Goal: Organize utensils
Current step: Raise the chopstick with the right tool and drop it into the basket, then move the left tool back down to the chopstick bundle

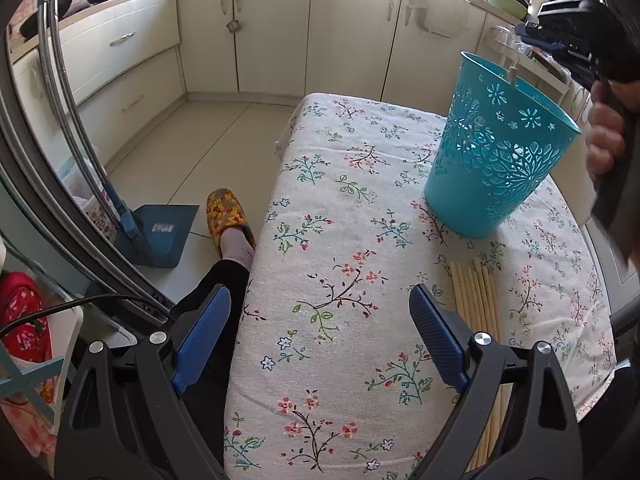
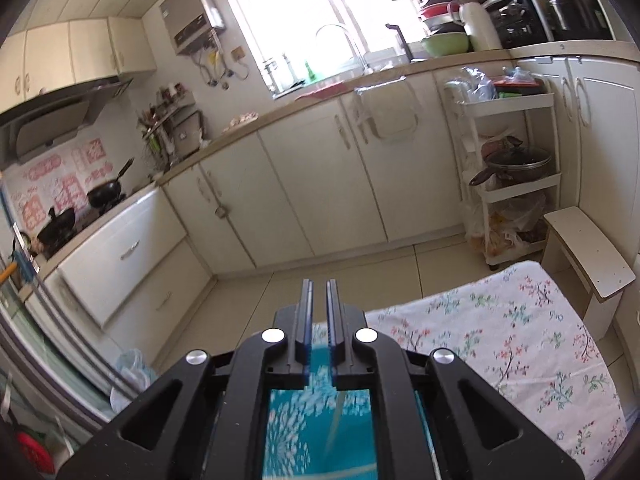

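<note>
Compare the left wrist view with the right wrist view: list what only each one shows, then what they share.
Only the left wrist view: the bundle of chopsticks lying on the table, the open left gripper, a slippered foot, the dustpan, and a hand gripping the right gripper's handle.
Only the right wrist view: the window, the faucet, the white storage cart, the nearly closed, empty right gripper.
Both: the teal perforated bucket with one chopstick in it, the floral tablecloth, the cream cabinets.
</note>
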